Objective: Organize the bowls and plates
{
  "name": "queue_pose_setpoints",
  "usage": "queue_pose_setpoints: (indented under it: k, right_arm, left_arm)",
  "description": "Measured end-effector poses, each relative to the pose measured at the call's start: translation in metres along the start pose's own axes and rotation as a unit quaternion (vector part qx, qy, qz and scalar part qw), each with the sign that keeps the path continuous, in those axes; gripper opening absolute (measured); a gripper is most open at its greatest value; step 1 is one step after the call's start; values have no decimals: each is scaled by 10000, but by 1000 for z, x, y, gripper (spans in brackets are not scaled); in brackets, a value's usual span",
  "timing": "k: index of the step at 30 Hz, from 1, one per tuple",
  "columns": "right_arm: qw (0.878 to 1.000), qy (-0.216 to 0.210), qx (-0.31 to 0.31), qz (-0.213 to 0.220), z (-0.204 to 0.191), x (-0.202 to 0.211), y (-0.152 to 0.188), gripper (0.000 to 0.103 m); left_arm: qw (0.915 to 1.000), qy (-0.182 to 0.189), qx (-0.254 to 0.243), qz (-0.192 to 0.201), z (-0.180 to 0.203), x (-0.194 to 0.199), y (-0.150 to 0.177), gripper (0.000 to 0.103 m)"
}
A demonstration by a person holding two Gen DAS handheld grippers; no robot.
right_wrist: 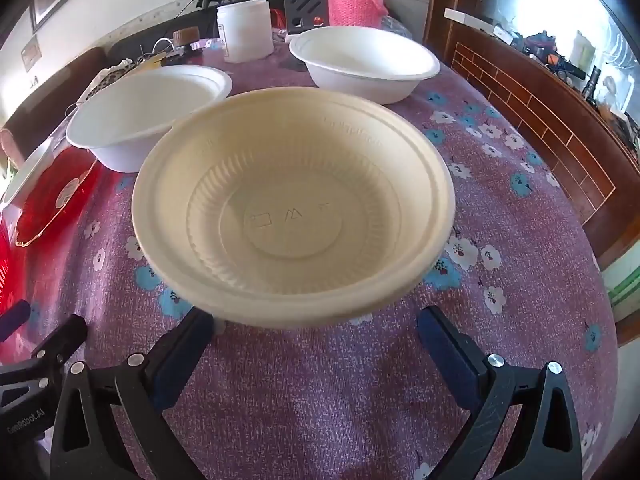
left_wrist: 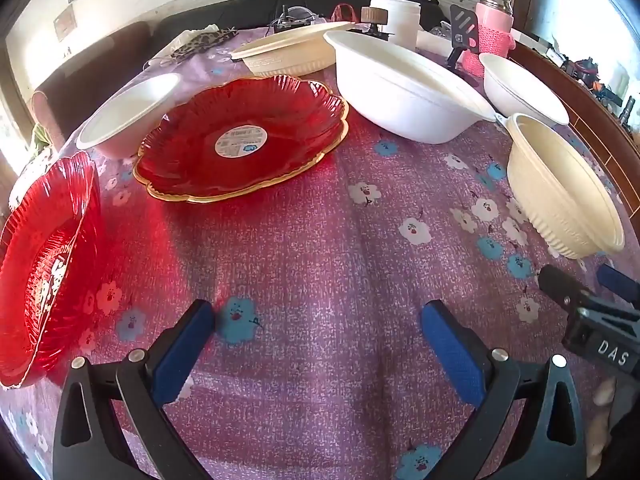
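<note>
In the left wrist view, a red plate with a gold rim (left_wrist: 240, 140) lies mid-table. A second red plate (left_wrist: 48, 272) is at the far left, and a small white bowl (left_wrist: 128, 116) sits behind them. My left gripper (left_wrist: 318, 316) is open over bare cloth with nothing between its fingers. A cream ribbed bowl (right_wrist: 292, 208) stands just beyond my open right gripper (right_wrist: 316, 334), its near rim close to the fingertips and not gripped. A white bowl (right_wrist: 148, 108) sits behind the cream bowl to its left, and another white bowl (right_wrist: 364, 60) to its right. The right gripper (left_wrist: 580, 292) also shows beside the cream bowl (left_wrist: 564, 188).
A purple floral tablecloth (left_wrist: 340, 240) covers the table. At the back stand a shallow cream dish (left_wrist: 288, 52), a white jar (right_wrist: 244, 32), a pink bottle in a knit sleeve (right_wrist: 354, 4) and a black stand (left_wrist: 464, 32). A wooden panel (right_wrist: 540, 128) runs along the right edge.
</note>
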State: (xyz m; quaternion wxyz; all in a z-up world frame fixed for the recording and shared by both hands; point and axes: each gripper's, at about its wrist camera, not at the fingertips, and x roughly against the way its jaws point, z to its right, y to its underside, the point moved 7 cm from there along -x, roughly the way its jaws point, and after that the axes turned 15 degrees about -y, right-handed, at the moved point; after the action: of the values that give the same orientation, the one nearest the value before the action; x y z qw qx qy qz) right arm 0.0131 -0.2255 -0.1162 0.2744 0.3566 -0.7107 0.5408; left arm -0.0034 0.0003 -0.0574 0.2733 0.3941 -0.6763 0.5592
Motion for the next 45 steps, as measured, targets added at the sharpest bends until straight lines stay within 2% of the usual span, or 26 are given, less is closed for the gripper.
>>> queue_pose_setpoints:
  k: [5, 8, 11, 13, 18, 20, 22, 23, 24, 25, 27, 29, 30, 31, 32, 33, 34, 35, 36, 38, 39, 40, 41, 42, 43, 45]
  right_arm:
    - [10000, 12, -72, -66, -1, 9, 11, 102]
    - [9995, -170, -146, -240, -2, 14, 16, 102]
    - [9986, -282, -228, -383, -4, 19, 22, 102]
    - [9979, -156, 110, -626, -11, 19, 31, 102]
    - [9969, -461, 387, -509, -31, 39, 56, 102]
    - [9966, -581, 572, -104, -47, 60, 61, 102]
    - [9935, -272, 1088, 178, -62, 80, 56, 102]
    - [9895, -319, 1312, 508, -77, 99, 53, 102]
    - [9862, -275, 1500, 639, -86, 116, 45, 102]
    - [9815, -258, 1655, 927, -97, 136, 37, 102]
    - [9646, -289, 1870, 1836, -122, 192, 17, 102]
    - [9401, -505, 2005, 2710, -147, 250, -7, 102]
    - [9239, -693, 2053, 3153, -159, 276, -17, 102]
    - [9055, -1013, 2071, 3562, -169, 305, -26, 103]
    - [8847, -1515, 2105, 3873, -177, 332, -39, 103]
    - [8650, -2110, 2189, 3992, -189, 354, -49, 103]
    - [8597, -2475, 2232, 3870, -202, 369, -61, 103]
    - [8703, -2491, 2288, 3580, -218, 376, -85, 103]
    - [8747, -2414, 2363, 3476, -233, 382, -104, 103]
    - [8824, -1772, 2554, 3533, -266, 395, -148, 103]
    - [8864, -1420, 2589, 3566, -276, 396, -168, 103]
    - [8899, -1120, 2659, 3534, -290, 396, -185, 103]
    - [8977, -830, 2678, 3399, -305, 394, -203, 102]
    - [9057, -640, 2616, 3274, -314, 398, -209, 102]
    - [9131, -560, 2584, 3103, -320, 389, -214, 103]
    - [9327, -436, 2583, 2479, -325, 317, -220, 102]
  left_arm:
    - [9995, 276, -132, -99, -1, 4, 2, 103]
    - [9940, 1002, 299, -312, -15, 19, 11, 103]
    - [9895, 1308, 612, -53, -36, 41, 20, 103]
    - [9885, 1272, 753, 331, -57, 59, 25, 103]
    - [9806, 775, 1151, 1384, -128, 115, 32, 103]
    - [9742, 597, 1361, 1699, -158, 139, 33, 103]
    - [9682, 362, 1507, 1963, -185, 160, 30, 103]
    - [9635, 264, 1574, 2148, -199, 176, 29, 103]
    - [9589, 184, 1626, 2317, -212, 193, 26, 103]
    - [9546, 116, 1644, 2483, -224, 211, 22, 103]
    - [9449, 41, 1694, 2801, -251, 251, 15, 103]
    - [9336, 12, 1727, 3139, -274, 293, 0, 103]
    - [9246, 15, 1736, 3391, -287, 318, -8, 103]
    - [9175, -81, 1753, 3568, -298, 336, -14, 103]
    - [9078, -302, 1812, 3770, -313, 360, -25, 103]
    - [8978, -487, 1911, 3938, -327, 382, -35, 103]
    - [8881, -613, 2011, 4087, -340, 402, -47, 103]
    - [8763, -741, 2098, 4274, -355, 428, -65, 103]
    - [8703, -809, 2115, 4375, -363, 443, -78, 103]
    - [8544, -1074, 2089, 4635, -379, 476, -112, 103]
    - [8478, -1352, 2034, 4708, -386, 489, -131, 103]
    - [8445, -1574, 2015, 4705, -393, 493, -144, 103]
    - [8467, -1768, 1949, 4625, -398, 492, -161, 103]
    - [8563, -1835, 1877, 4447, -401, 483, -175, 103]
    - [8702, -1813, 1860, 4187, -405, 467, -187, 103]
    - [8862, -1612, 1999, 3857, -408, 423, -194, 103]
